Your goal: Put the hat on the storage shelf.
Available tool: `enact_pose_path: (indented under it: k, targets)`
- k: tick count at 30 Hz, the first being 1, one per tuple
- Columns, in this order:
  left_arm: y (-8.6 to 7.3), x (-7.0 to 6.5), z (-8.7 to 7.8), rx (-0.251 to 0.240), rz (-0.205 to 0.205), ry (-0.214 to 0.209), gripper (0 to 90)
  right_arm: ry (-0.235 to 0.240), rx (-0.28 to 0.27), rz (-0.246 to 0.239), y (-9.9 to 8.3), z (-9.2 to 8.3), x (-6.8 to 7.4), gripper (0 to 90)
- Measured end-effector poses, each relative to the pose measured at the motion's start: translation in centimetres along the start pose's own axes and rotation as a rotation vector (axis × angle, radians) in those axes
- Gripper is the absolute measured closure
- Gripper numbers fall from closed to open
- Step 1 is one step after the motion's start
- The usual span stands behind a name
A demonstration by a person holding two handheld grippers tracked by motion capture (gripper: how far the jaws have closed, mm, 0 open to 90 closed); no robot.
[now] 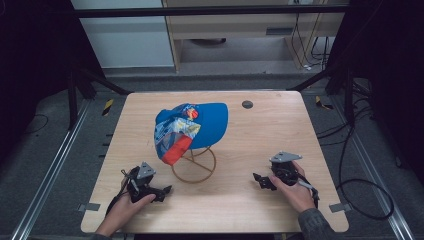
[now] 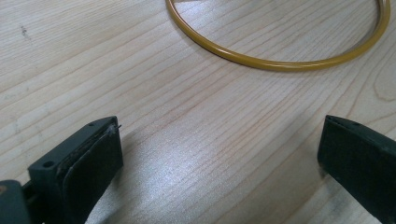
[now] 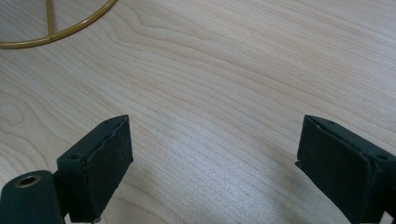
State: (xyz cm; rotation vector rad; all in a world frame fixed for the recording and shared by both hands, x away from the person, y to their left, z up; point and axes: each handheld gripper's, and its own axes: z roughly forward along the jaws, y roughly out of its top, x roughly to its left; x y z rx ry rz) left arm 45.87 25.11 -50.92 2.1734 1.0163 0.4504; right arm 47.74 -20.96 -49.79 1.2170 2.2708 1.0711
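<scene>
Nearest the person, the left gripper (image 1: 162, 191) rests on the table (image 1: 240, 210) just in front and to the left of the stand (image 1: 194, 165), jaws spread wide with nothing between them; its own view shows bare wood between the pads and the stand's ring (image 2: 280, 63) a little way ahead. The right gripper (image 1: 259, 180) sits on the other side of the stand, farther from it, also wide open and empty, pointing back toward the ring (image 3: 51, 35).

Beyond both, the stand is a thin gold wire frame on a round base, and the cap (image 1: 192, 127) hangs over its top, blue with a printed panel and a red patch drooping down the stand's left side. Behind the stand, to its right, a small dark disc (image 1: 247, 104) lies in the tabletop.

The risk I see is in the stand: it looks light and top-heavy under the cap. A one-sided pull on the drooping fabric, or a jaw clipping the wire on the way in, would likely tip or drag the stand rather than lift the cap free. A shallow pinch on loose cloth could also slip off.
</scene>
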Motion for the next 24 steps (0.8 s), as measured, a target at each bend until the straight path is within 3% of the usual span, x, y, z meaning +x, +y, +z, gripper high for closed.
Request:
enact_pose_path:
  k: [11, 17, 24]
  targets:
    - [0.0, 0.0, 0.0, 0.0, 0.0, 0.0, 0.0, -0.017, 0.031, 0.021, -0.7, 0.9, 0.1, 9.2]
    - [0.0, 0.0, 0.0, 0.0, 0.0, -0.001, 0.0, -0.065, 0.034, -0.014, -0.8, 1.2, 0.6, 6.5]
    - [0.0, 0.0, 0.0, 0.0, -0.001, -0.001, 0.0, -0.086, 0.036, 0.006, -1.0, 1.1, 0.6, 5.7]
